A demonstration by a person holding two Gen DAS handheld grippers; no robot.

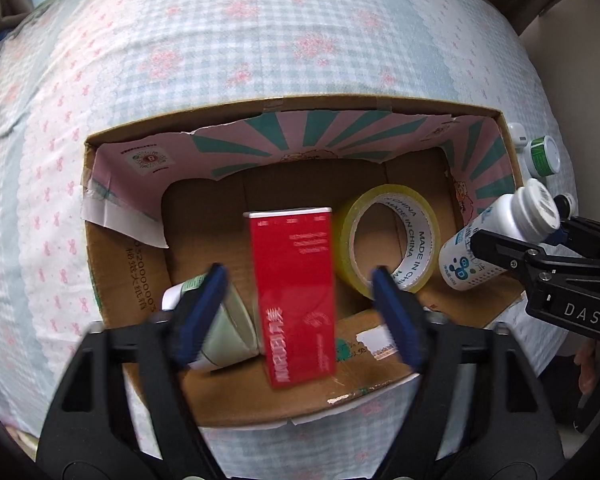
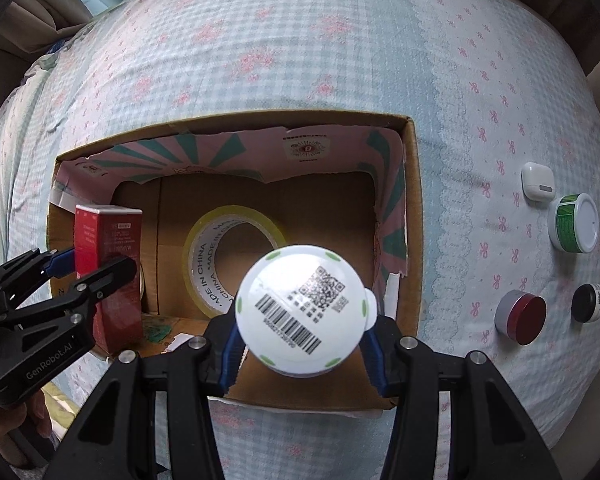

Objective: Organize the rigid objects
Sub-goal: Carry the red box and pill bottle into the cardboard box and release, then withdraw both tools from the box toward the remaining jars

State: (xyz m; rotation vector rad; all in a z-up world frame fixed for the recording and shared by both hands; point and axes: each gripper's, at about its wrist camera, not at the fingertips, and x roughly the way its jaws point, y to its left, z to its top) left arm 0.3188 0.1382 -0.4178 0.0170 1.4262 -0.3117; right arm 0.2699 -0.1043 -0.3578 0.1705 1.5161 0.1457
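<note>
The red carton [image 1: 294, 296] is seen standing upright inside the cardboard box [image 1: 112, 264], between the blue pads of the left gripper [image 1: 300, 296], whose jaws are spread wide and clear of it on both sides. No contact between pads and carton is shown; the carton is blurred in the left wrist view. Just beside it, on its left, a pale green-and-white container [image 1: 224, 332] is partly hidden behind the left finger. A roll of yellowish tape [image 1: 388, 240] is lying on the box floor to the carton's right, printed on its inner core.

Over to the right gripper [image 2: 300, 344]: a white bottle [image 2: 302, 308] is caught between its blue pads, bottom facing the camera, with a barcode and a square code on show. It is held above the right half of the box. From the left wrist view the same bottle is seen tilted, cap up and outward, over the box's right wall.

The box is set on a checked bedspread [image 2: 300, 60] with pink motifs. Outside it, to the right, four small things are laid out on the cloth: a white earbud case [image 2: 537, 186], a green-labelled jar [image 2: 574, 228], a red-lidded tin [image 2: 521, 317] and a black-lidded pot [image 2: 588, 303].
</note>
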